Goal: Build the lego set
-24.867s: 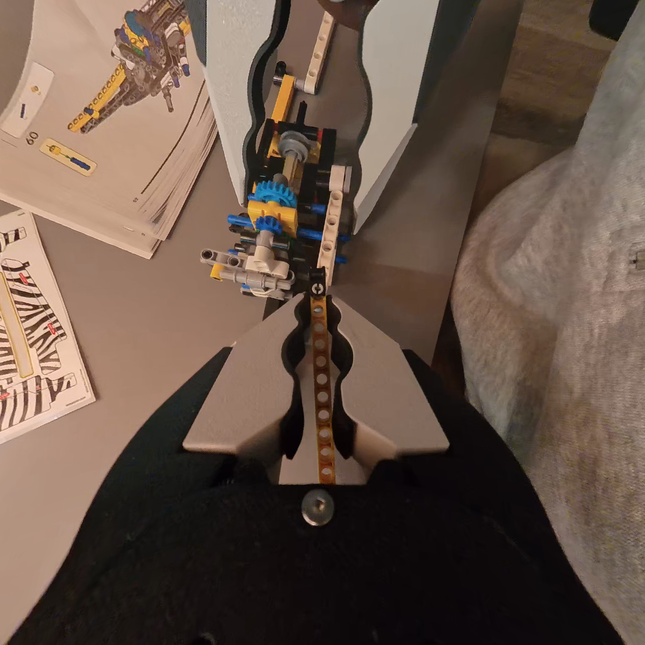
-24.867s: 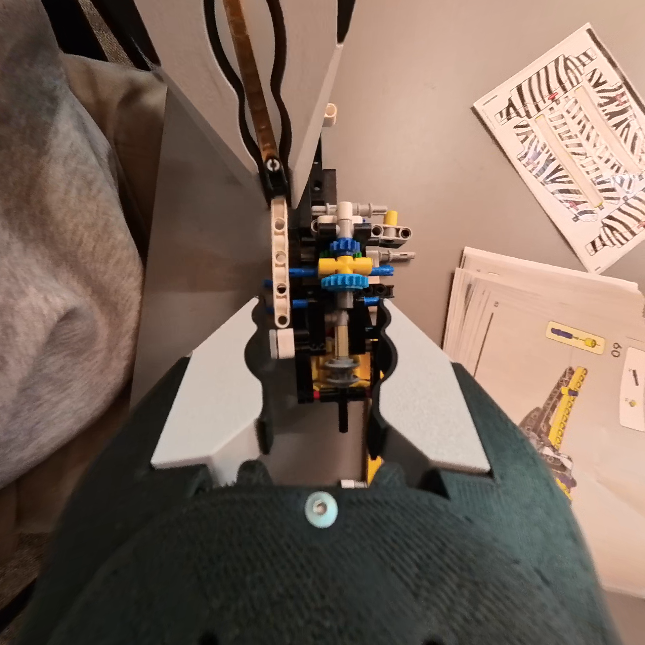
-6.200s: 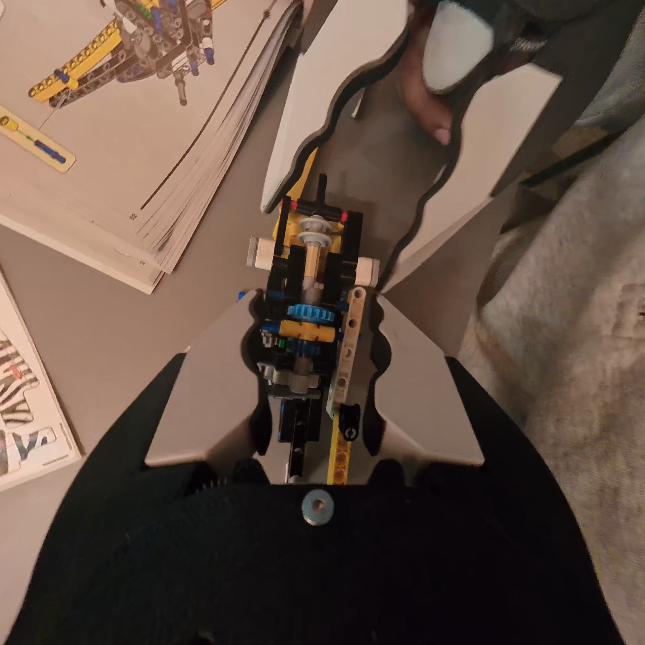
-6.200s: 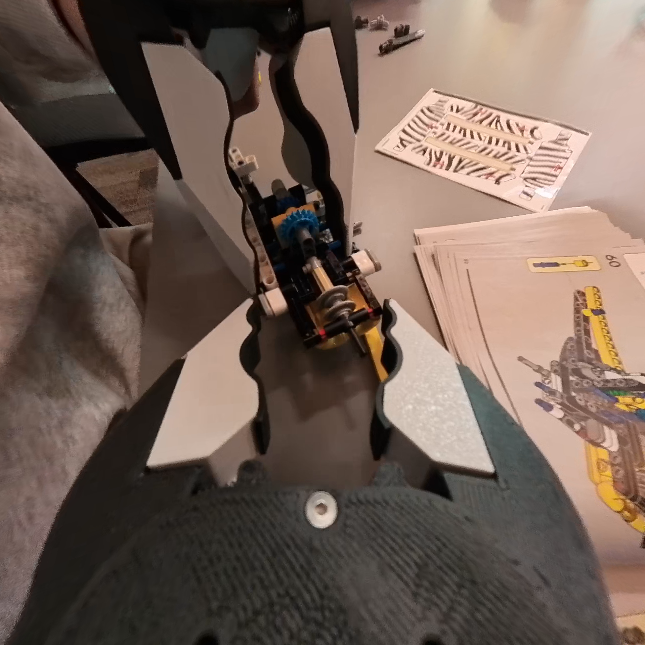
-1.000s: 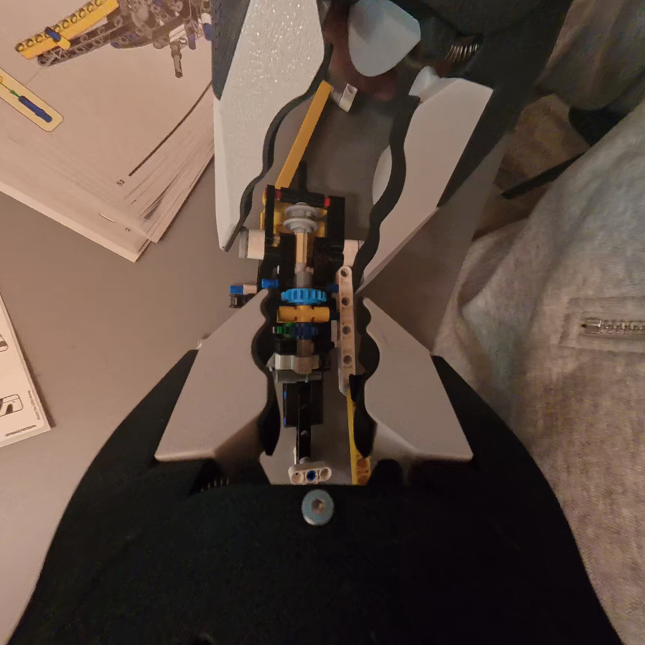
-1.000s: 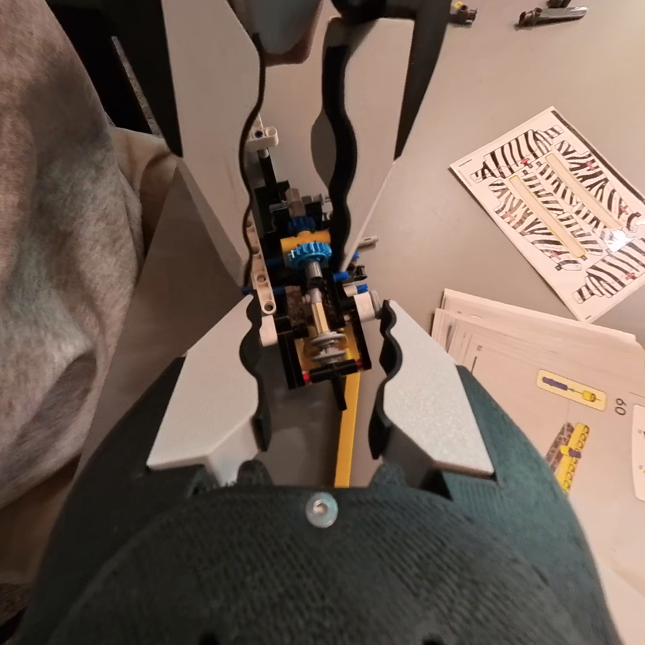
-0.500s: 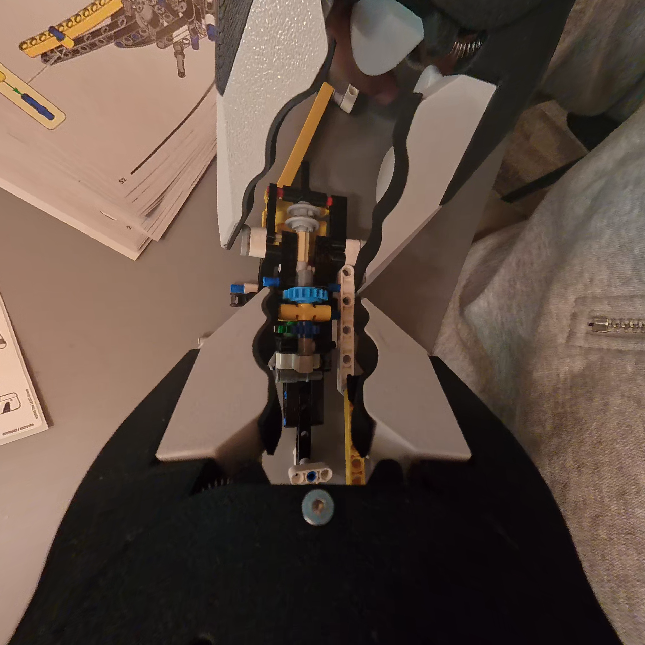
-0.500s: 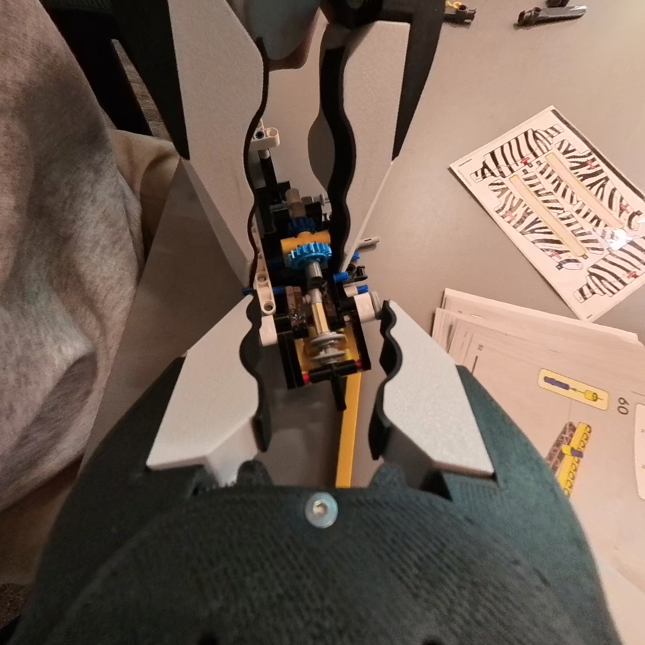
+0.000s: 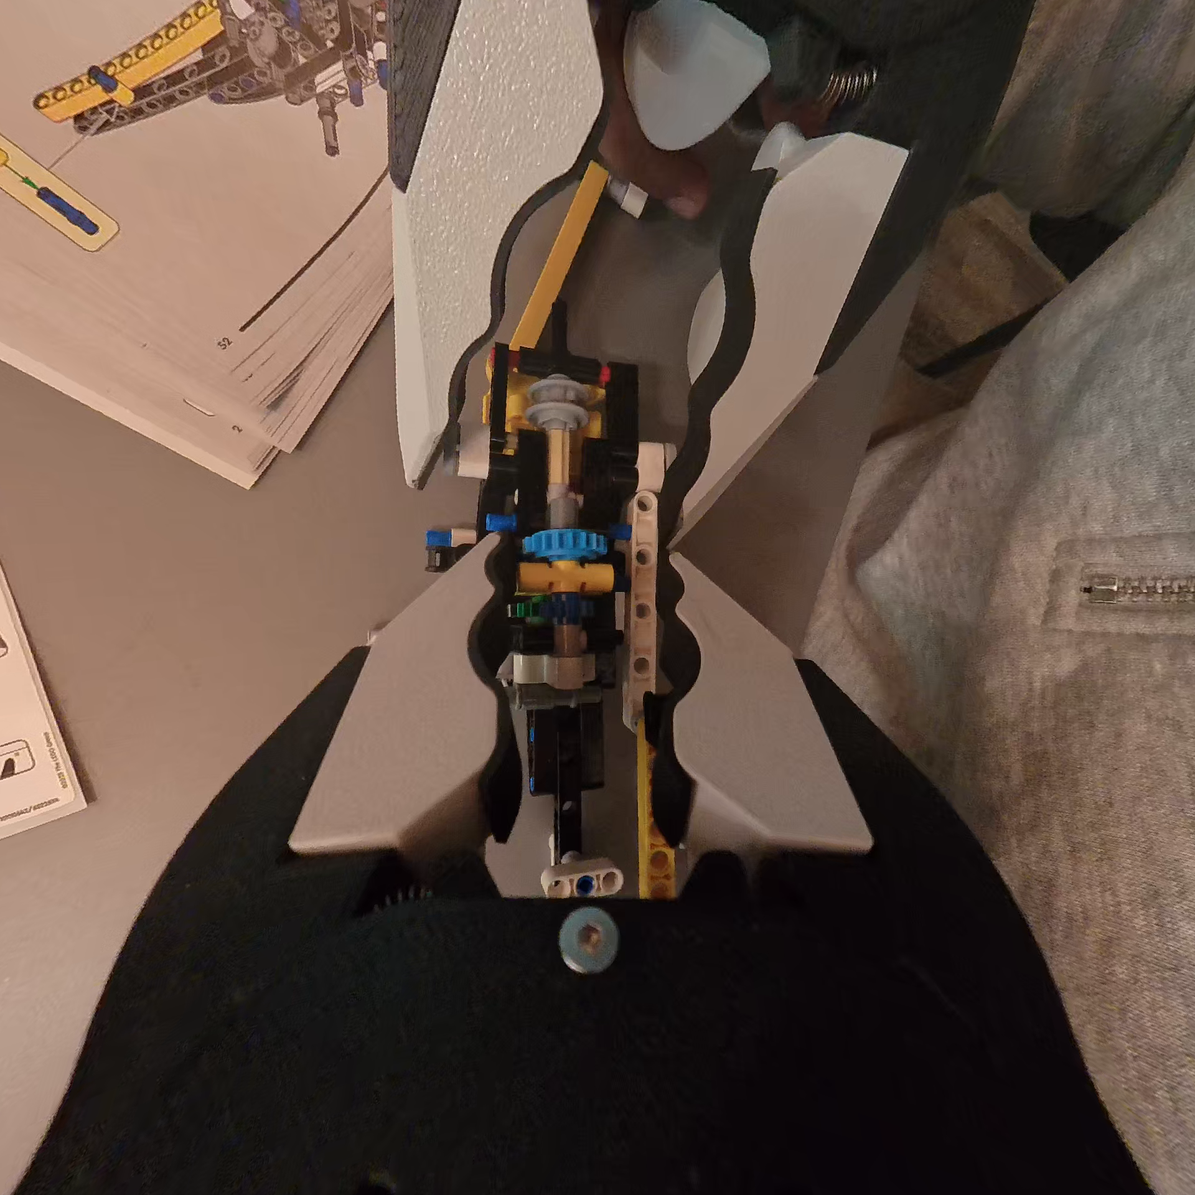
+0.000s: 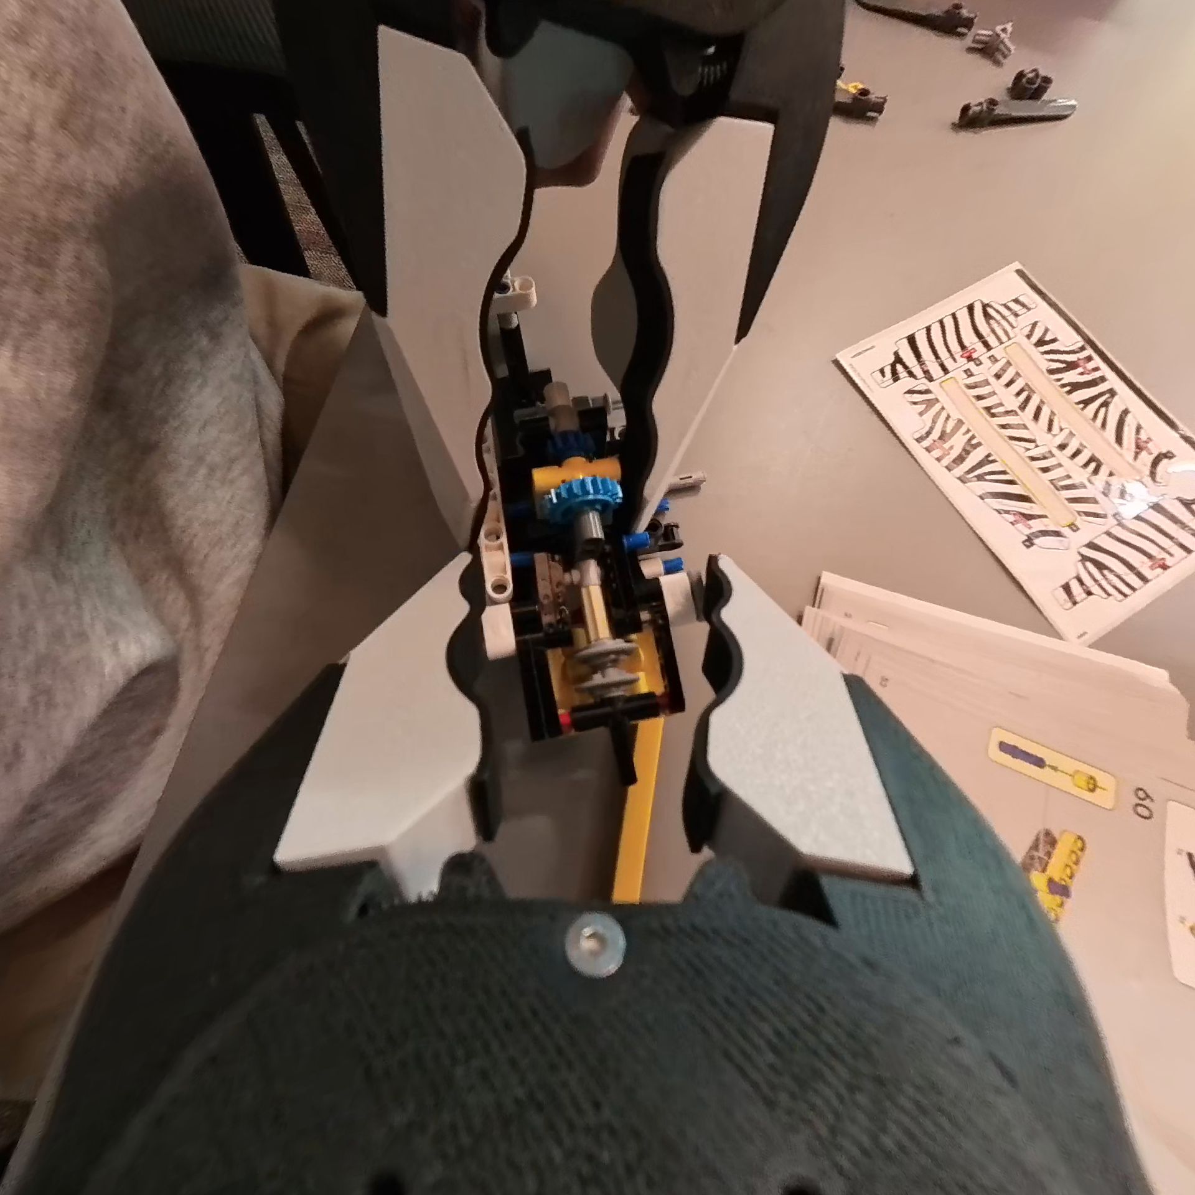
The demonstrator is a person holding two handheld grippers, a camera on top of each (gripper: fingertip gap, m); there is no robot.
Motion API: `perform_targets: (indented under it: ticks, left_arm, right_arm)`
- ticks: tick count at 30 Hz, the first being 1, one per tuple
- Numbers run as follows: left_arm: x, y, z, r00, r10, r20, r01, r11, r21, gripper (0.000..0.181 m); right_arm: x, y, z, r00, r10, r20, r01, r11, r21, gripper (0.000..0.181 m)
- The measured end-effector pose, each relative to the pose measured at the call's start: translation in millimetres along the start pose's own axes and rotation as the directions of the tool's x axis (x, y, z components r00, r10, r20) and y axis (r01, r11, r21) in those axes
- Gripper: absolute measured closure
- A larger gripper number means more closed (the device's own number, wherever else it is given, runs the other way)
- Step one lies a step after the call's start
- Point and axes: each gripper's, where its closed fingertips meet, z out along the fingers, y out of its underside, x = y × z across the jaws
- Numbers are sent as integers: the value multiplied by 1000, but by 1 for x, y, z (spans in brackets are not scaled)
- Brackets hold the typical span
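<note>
**Lego assembly held between two opposed claws above the table**

Left wrist view. The left claw (image 9: 582,621) is closed narrowly on the near half of the lego assembly (image 9: 562,549). Its grey fingers (image 9: 414,724) press the black frame on one side and the white perforated beam (image 9: 643,608) on the other. A light-blue gear (image 9: 564,542) and a yellow connector (image 9: 564,574) sit on the central shaft between the fingertips. A yellow beam (image 9: 654,808) runs back along the inner face of the right-hand finger. The right claw (image 9: 569,446) enters from the top, facing this one, with its tips at the far end of the assembly; a second yellow beam (image 9: 559,258) passes between its fingers. An open instruction booklet (image 9: 181,213) lies on the grey table (image 9: 161,582) at upper left. A grey garment (image 9: 1034,582) fills the right edge.

Right wrist view. The right claw (image 10: 588,595) stands moderately wide around the end of the assembly (image 10: 582,582) bearing grey pulleys; its tips lie at the white bushings on either side, and firm contact cannot be confirmed. The yellow beam (image 10: 637,808) runs toward the camera between its fingers. The left claw (image 10: 556,498) grips the far half. A zebra-striped sticker sheet (image 10: 1034,440) and the booklet (image 10: 970,698) lie to the right, loose dark parts (image 10: 1009,110) at top right.
</note>
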Motion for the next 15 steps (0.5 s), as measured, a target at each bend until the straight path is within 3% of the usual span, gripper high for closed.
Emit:
perform_targets:
  ticks: [4,7,15]
  left_arm:
    - [1,-2,-1,999,-19,-25,20,1000,22,138]
    - [4,-3,-8,996,-64,-58,66,997,36,124]
    - [-2,19,-21,989,-58,134,52,997,50,116]
  right_arm:
    - [3,-2,0,999,-34,-16,34,999,6,110]
    - [6,-4,0,997,-58,-44,58,998,0,106]
    - [0,-13,6,998,-51,-38,52,998,20,102]
